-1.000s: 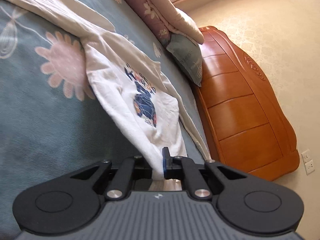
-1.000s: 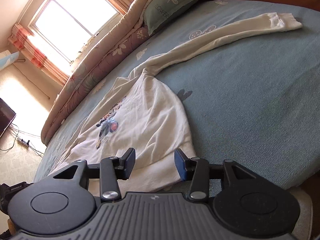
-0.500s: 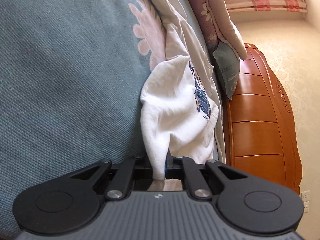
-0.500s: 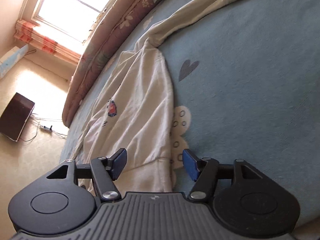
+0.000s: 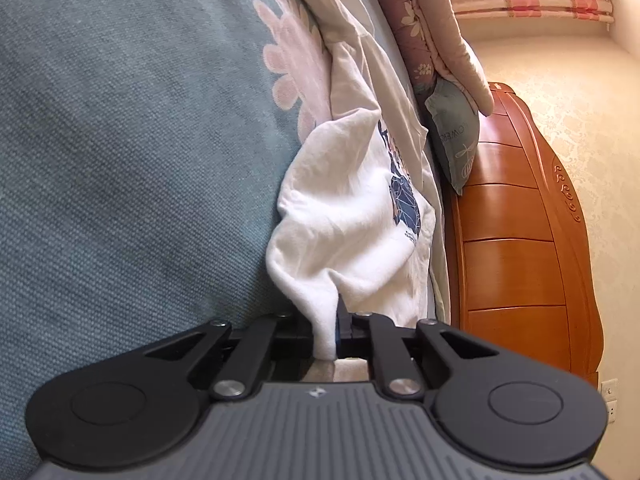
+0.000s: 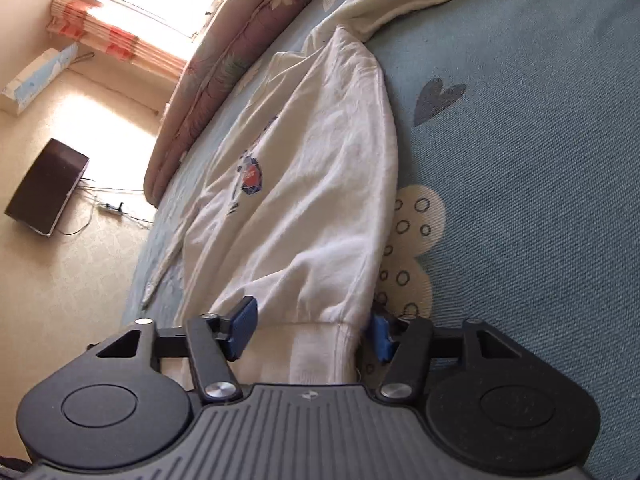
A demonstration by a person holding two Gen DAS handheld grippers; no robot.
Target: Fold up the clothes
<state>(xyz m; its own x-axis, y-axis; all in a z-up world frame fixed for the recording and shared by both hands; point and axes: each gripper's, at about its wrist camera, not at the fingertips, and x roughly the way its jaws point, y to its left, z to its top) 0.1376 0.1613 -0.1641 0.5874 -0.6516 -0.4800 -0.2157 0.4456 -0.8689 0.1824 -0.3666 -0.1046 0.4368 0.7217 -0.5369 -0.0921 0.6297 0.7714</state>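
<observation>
Where the left wrist view looks along the bed [image 5: 120,160], the left gripper [image 5: 329,326] has its fingers all but closed, pinching a bunched corner of the white sweatshirt [image 5: 352,216], though its jaws are just starting to part. That garment (blue print showing) lies on the bed's blue sheet beside a wooden headboard [image 5: 516,240] and a pillow [image 5: 456,140].

From the right wrist view, the right gripper [image 6: 310,332] straddles the sweatshirt's [image 6: 320,184] ribbed hem, fingers [image 6: 242,328] about half open and closing, pads not yet pressing the cloth.
</observation>
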